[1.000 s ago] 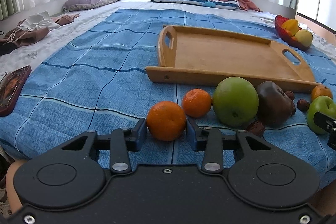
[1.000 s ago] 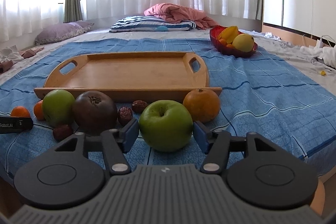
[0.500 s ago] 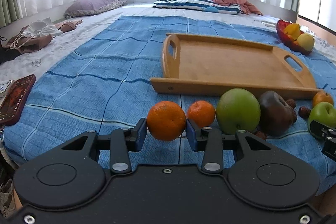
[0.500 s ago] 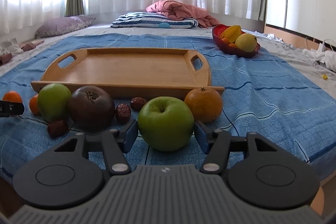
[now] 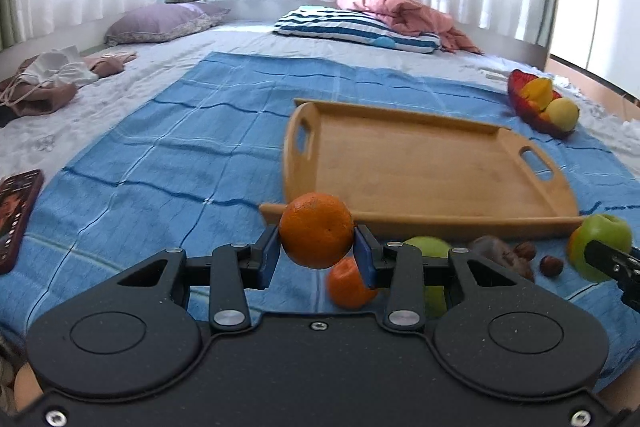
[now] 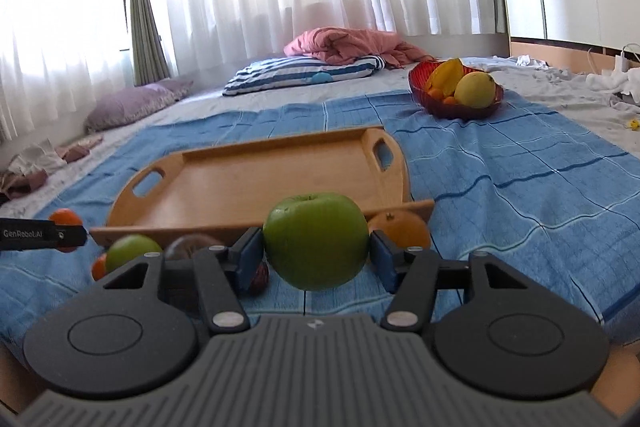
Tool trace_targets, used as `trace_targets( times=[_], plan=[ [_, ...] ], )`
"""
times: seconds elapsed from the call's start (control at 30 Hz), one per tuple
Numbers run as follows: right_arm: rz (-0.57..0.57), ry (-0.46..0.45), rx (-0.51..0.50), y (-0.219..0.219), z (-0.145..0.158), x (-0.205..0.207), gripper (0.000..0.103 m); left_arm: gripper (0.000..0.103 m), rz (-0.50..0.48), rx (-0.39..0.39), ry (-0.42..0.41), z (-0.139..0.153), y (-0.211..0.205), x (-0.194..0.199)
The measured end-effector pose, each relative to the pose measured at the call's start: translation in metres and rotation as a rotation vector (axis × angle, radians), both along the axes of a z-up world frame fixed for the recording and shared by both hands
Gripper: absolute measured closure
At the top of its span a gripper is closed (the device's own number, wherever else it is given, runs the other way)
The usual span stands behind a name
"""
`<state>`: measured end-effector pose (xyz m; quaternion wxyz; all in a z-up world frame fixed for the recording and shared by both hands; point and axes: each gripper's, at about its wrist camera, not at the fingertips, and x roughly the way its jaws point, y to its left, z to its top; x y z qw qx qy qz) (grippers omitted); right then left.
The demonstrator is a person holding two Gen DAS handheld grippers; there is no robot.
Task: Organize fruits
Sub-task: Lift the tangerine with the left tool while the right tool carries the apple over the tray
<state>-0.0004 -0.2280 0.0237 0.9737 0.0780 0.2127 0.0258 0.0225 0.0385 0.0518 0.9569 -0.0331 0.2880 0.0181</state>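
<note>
My left gripper (image 5: 316, 253) is shut on an orange (image 5: 316, 235) and holds it above the blue blanket, just in front of the empty wooden tray (image 5: 420, 163). My right gripper (image 6: 316, 257) is shut on a green apple (image 6: 316, 239), also lifted, near the tray's front edge (image 6: 256, 183). On the blanket below lie a small orange (image 5: 350, 283), a second green apple (image 6: 132, 255), a dark brown fruit (image 5: 496, 253), several small dates (image 5: 550, 265) and another orange (image 6: 400, 229). The held apple also shows in the left wrist view (image 5: 600, 245).
A red bowl (image 6: 456, 103) with yellow fruit stands at the back right. A phone (image 5: 16, 215) lies at the blanket's left edge. Pillows (image 5: 352, 27) and clothes lie at the back of the bed.
Both grippers have risen from the blanket with their fruit, the left with the orange and the right with the green apple, and moved toward the tray.
</note>
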Motion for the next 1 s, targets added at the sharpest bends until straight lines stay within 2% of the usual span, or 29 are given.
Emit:
trace_targets(
  times=[0.17,0.33,0.53,0.73,1.0],
  plan=[
    [-0.004,0.007,0.023,-0.007,0.004,0.006,0.042,0.065,-0.028,0.018,-0.009,0.005,-0.006,0.006],
    [0.004,-0.023,0.055,-0.017,0.012,0.012,0.042,0.065,-0.056,-0.008,0.0,0.008,-0.009,0.018],
    [-0.016,-0.026,0.118,-0.038,0.023,0.041,0.042,0.066,-0.076,-0.023,-0.002,0.013,-0.014,0.039],
    [-0.003,0.038,0.141,-0.051,0.021,0.079,0.042,0.066,-0.096,-0.069,0.048,0.011,-0.014,0.077],
    [0.006,0.107,0.084,-0.049,0.008,0.114,0.042,0.066,-0.108,-0.064,0.118,-0.005,-0.02,0.12]
  ],
)
